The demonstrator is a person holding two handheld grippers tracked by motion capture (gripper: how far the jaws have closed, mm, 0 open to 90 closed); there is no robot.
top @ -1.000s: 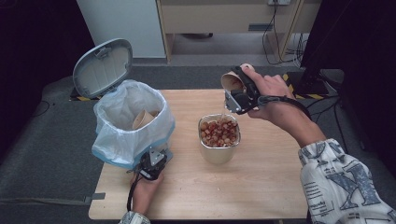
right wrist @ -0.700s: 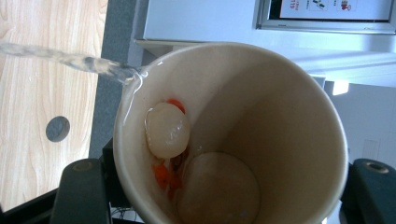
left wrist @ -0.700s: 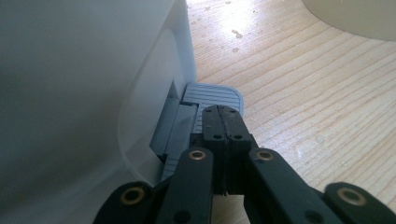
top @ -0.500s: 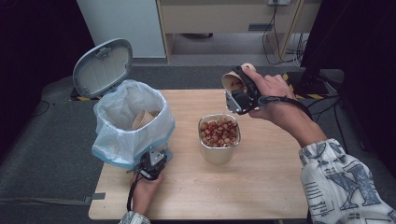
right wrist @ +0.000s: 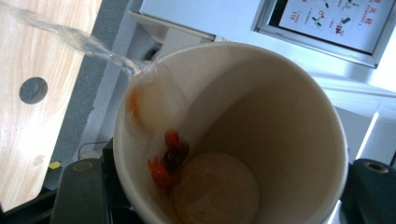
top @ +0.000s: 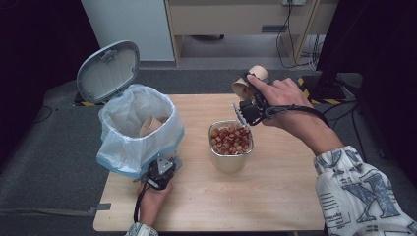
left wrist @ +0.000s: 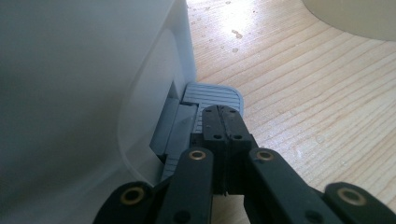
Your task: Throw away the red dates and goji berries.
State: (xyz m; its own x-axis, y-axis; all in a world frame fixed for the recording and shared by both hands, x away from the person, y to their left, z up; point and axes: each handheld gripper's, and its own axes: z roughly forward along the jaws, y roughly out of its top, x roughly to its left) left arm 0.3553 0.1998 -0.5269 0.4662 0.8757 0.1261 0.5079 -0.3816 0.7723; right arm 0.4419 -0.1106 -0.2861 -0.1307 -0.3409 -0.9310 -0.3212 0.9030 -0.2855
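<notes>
Still, my cup [top: 251, 81] hangs tipped above the tin [top: 231, 161], a little behind it, mouth down toward the red pieces, just as it did a second ago. My right gripper [top: 246, 96] is clamped on the cup wall and has not moved. In the right gripper view a thin clear stream [right wrist: 79, 39] leaves the rim, and a few red pieces [right wrist: 170, 158] stick inside the cup [right wrist: 261, 121]. So I judge the pour is almost finished, but the cup is not empty.

My left gripper [left wrist: 223, 116], jaws together, presses on the pedal [left wrist: 212, 95] of the bin [top: 105, 123], also unchanged, and the lid [top: 108, 71] stands open. Another cup [top: 150, 127] lies in the bin already. I think mine goes there next, after a small shake.
</notes>
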